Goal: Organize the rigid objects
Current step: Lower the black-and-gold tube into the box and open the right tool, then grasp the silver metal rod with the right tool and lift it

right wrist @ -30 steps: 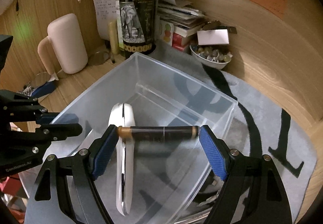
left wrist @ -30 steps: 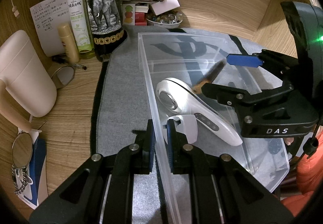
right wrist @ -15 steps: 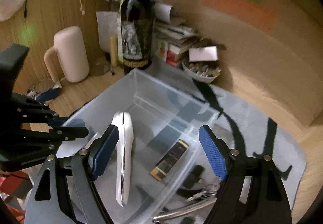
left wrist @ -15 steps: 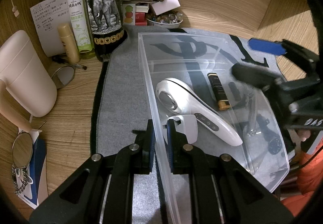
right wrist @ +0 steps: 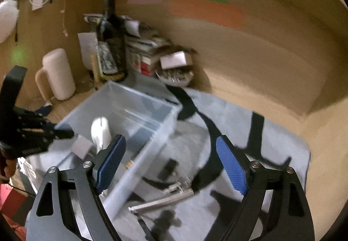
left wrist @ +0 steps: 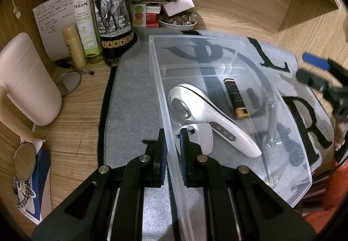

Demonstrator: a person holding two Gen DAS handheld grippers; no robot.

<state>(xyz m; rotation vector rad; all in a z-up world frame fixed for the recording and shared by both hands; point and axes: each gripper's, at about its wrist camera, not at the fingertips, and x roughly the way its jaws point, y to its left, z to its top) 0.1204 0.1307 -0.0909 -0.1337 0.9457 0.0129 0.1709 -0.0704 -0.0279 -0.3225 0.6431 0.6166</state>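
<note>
**Hold the bin, go for the metal tool**

The clear bin (left wrist: 217, 49) fills mid-frame on the grey mat (left wrist: 130, 88); left tongs (left wrist: 173, 143) pinch its near wall—keep that firm. Right tongs (right wrist: 171, 167), spread and empty, hover over the metal tool (right wrist: 161, 201) at lower centre: approach squarely, grip mid-shaft.

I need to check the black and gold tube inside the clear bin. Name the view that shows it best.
The left wrist view: the black and gold tube lies sharp and whole on the clear bin floor. The right wrist view is motion-blurred, showing only its gold end behind the bin wall.
</note>
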